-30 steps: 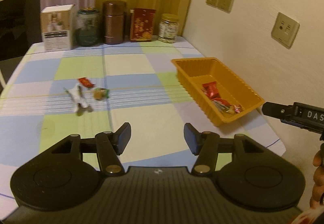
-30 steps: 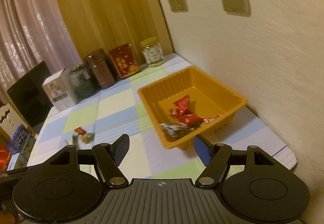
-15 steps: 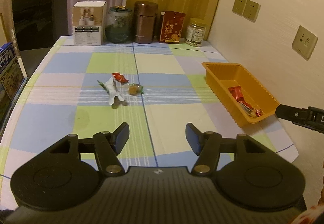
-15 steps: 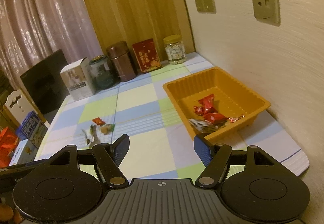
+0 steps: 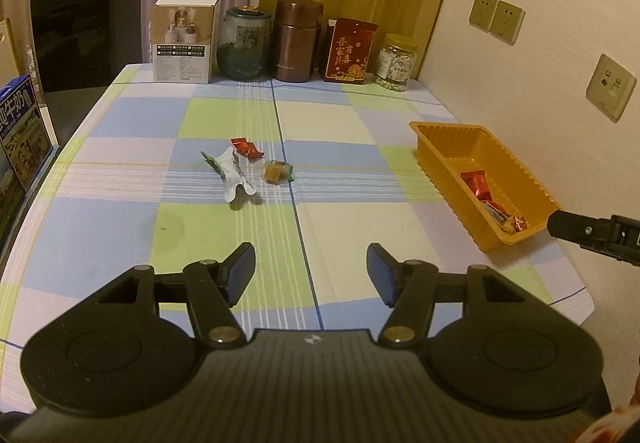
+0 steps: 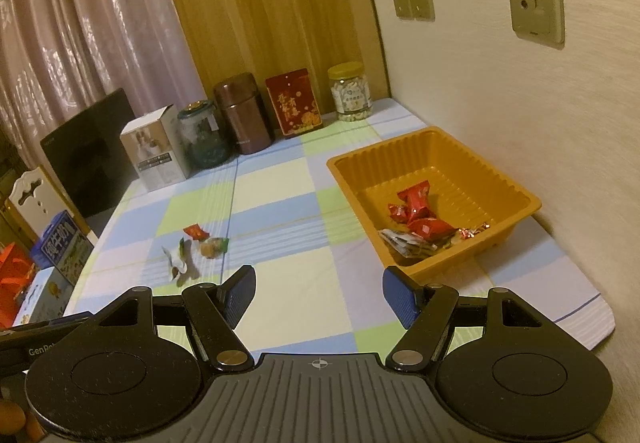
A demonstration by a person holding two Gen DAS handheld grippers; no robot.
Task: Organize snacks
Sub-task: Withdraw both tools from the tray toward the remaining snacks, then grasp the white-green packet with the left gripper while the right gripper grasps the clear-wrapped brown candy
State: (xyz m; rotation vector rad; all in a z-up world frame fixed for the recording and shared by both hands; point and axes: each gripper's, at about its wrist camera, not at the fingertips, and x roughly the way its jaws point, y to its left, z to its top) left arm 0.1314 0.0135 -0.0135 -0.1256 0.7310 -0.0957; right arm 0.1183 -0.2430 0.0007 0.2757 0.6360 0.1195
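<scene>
Three loose snacks lie mid-table: a white wrapper (image 5: 233, 175), a small red packet (image 5: 246, 147) and a brown candy in a clear-green wrapper (image 5: 276, 171). They also show in the right wrist view, the white wrapper (image 6: 176, 259) nearest. An orange tray (image 5: 448, 131) on the right holds several wrapped snacks (image 6: 416, 203). My left gripper (image 5: 311, 273) is open and empty above the table's near edge. My right gripper (image 6: 319, 297) is open and empty, near the tray's (image 6: 516, 199) front corner.
Along the back edge stand a white box (image 5: 184, 39), a glass jar (image 5: 244, 43), a brown canister (image 5: 298, 41), a red packet (image 5: 351, 51) and a small jar (image 5: 396, 62). A wall with sockets (image 5: 610, 87) runs along the right. Boxes (image 5: 18, 131) sit beyond the left edge.
Both grippers have pulled back and risen, so more of the table shows. The loose snacks and tray have not moved. Both grippers stay open.
</scene>
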